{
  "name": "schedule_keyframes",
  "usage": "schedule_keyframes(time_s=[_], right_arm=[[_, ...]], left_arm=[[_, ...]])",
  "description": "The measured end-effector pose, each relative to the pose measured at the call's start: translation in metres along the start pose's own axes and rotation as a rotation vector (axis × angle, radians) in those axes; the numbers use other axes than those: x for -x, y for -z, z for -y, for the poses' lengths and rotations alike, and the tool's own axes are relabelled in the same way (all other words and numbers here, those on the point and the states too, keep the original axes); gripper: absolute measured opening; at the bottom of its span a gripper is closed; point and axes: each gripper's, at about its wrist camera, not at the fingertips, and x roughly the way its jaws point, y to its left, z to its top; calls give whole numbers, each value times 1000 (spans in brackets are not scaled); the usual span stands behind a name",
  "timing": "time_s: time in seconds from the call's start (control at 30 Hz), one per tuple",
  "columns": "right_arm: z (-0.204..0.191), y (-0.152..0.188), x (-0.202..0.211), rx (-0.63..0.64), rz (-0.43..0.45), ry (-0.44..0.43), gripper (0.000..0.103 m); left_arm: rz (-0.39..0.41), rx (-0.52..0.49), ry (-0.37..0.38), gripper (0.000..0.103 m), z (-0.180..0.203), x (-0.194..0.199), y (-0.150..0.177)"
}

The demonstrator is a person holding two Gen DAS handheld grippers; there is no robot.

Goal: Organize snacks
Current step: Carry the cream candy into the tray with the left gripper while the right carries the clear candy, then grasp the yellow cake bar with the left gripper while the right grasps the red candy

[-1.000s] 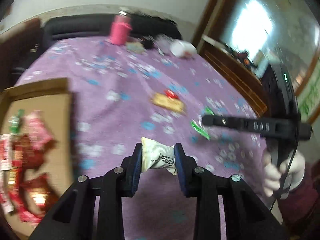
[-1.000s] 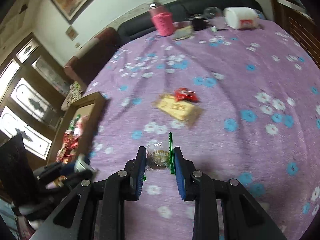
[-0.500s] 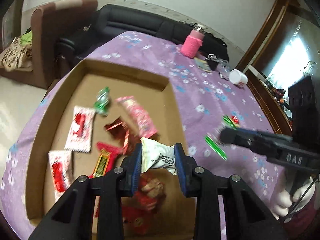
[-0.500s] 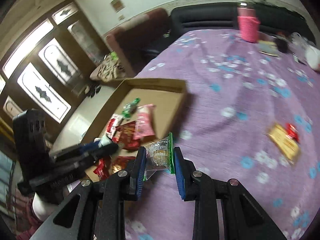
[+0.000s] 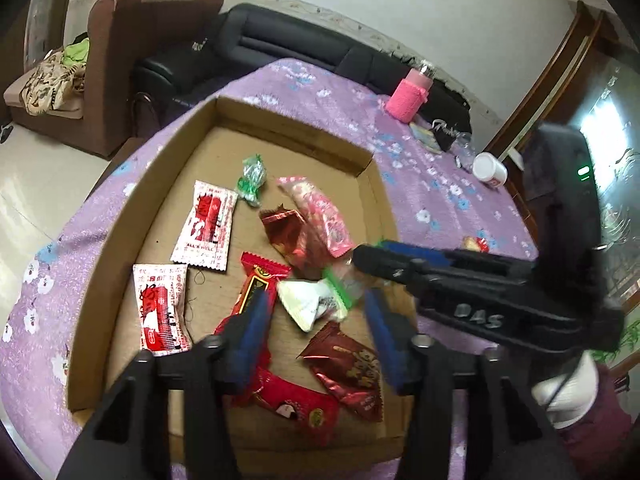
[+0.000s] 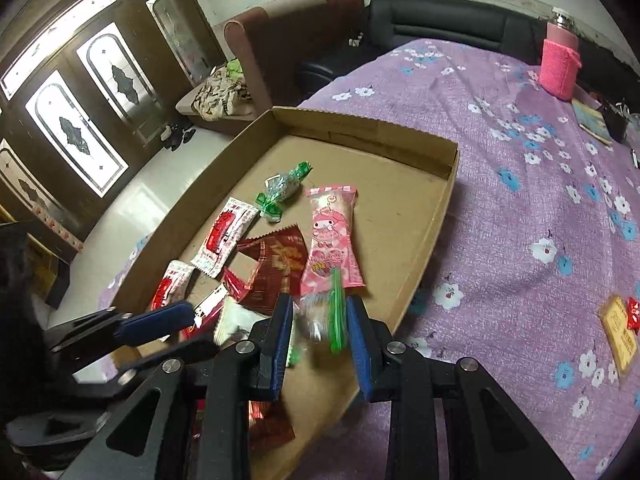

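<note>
A shallow cardboard box (image 5: 120,240) (image 6: 432,216) on the purple flowered tablecloth holds several wrapped snacks. My left gripper (image 5: 316,332) is open above the box; the white snack packet (image 5: 304,304) (image 6: 234,322) is loose between and below its fingers. My right gripper (image 6: 318,330) is open over the box's near right side, and the clear green-edged candy (image 6: 328,320) (image 5: 344,284) sits blurred between its fingers, no longer pinched. The right gripper's fingers (image 5: 400,256) reach in from the right in the left wrist view.
A tan snack bar (image 6: 620,334) and a small red candy (image 6: 633,312) lie on the cloth to the right. A pink bottle (image 5: 412,96) (image 6: 560,64), a white cup (image 5: 490,170) and small items stand at the far end. Sofas lie beyond the table.
Both grippers have opened over the box. The white packet has left the left gripper and the green-edged candy is loose between the right gripper's fingers. Both moved further over the box.
</note>
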Motion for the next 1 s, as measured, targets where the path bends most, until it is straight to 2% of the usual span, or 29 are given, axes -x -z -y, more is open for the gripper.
schedule_keyframes(time_s=[0.1,0.27,0.33,0.4,0.5,0.7,0.83,1.0], right_arm=[[3,1,3,-25,7,-22,33],[15,3,27,-62,70,-27,34],[22,8,37,-77,93,-22,39],[31,14,49,-97,115,-18,39],[57,26,71,-151,157,5,39],[130,54,120,-283,228,87,39],[198,79,152,-456,277,135,39],[243,101,172,-562,307,168,39]], left_arm=[[38,-7,8,67,6,13,-1],[98,-12,-9,84,19,33,-3],[121,-5,-18,89,26,40,-4],[135,13,-27,95,29,46,-6],[158,45,50,95,35,55,-4],[137,45,108,95,58,51,5],[94,7,99,95,75,39,9],[35,-21,114,95,94,20,17]])
